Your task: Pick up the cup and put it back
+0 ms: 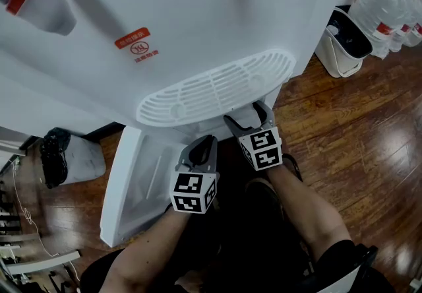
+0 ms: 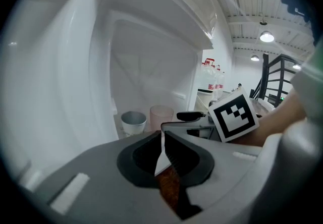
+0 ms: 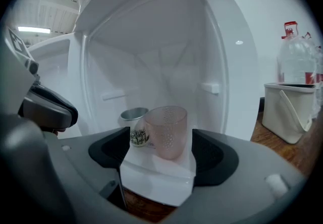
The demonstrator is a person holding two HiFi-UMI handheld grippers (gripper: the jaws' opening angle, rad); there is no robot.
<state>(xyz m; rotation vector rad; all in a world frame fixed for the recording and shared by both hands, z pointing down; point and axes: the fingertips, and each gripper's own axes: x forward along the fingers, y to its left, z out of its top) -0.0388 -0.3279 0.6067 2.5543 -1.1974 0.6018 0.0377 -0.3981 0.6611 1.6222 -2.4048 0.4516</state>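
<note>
There are two tongs and two cups.

The right tongs [image 3: 161, 142] are open wide. The pink cup [image 3: 166, 132] stands between the two jaws. The jaws do not touch it. There is a small gap on each side.

The left tongs [image 2: 162, 136] are shut tight. They hold nothing. They hang just to the left of the right tongs, a bit farther back from the cups.

The pink cup sits upright on a white shelf [image 3: 156, 177], low inside a big white water machine [image 1: 198, 21]. The gray cup [image 3: 135, 123] stands right behind it, to the left. It has a little picture on its side. The two cups look very close, but I cannot tell if they touch.

From above, both tongs point in under the machine's white grille [image 1: 217, 87]. The cups are hidden there.

One white bin [image 1: 343, 44] stands on the wood floor [image 1: 356, 127] to the right of the machine. Big water bottles [image 1: 389, 1] with red caps stand beside it. I cannot count them well. One bin with a black bag [image 1: 66, 153] stands on the left.
</note>
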